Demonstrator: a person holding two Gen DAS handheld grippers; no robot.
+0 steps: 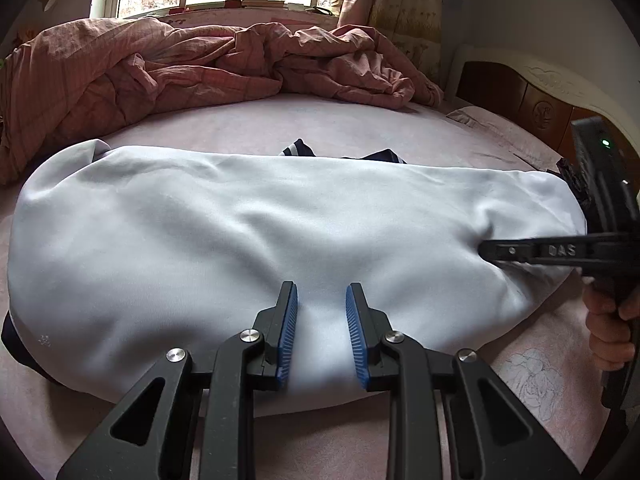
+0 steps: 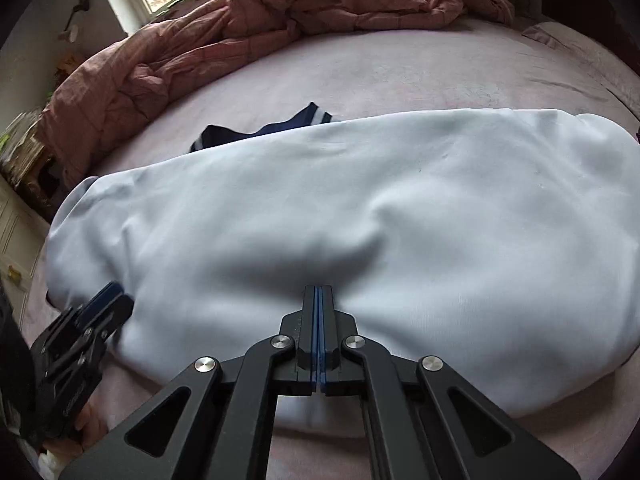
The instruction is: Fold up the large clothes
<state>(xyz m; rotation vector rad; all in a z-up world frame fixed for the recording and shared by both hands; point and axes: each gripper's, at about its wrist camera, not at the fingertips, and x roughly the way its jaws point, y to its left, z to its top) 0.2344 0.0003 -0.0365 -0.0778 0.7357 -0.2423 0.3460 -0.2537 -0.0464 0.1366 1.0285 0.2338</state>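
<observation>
Jaws: right gripper (image 2: pixel 319 300) clamped on pale garment's (image 2: pixel 320 216) near edge — left gripper (image 1: pixel 322 300) narrowly parted, fabric between. Bed (image 1: pixel 280 128); pink quilt (image 1: pixel 160 64) far.

We had open pink bed (image 1: pixel 304 120) beyond the white garment (image 1: pixel 248 240); the rumpled quilt (image 1: pixel 168 64) blocked the far side, the headboard (image 1: pixel 532 96) the right.

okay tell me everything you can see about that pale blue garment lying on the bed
The pale blue garment is a large, smooth, soft-looking piece, already folded into a long band lying flat across the pink bed sheet. Dark navy trim with white stripes pokes out from its far edge. The left gripper rests on its near edge, jaws slightly apart. The right gripper, shut, presses into the cloth, puckering it.
</observation>
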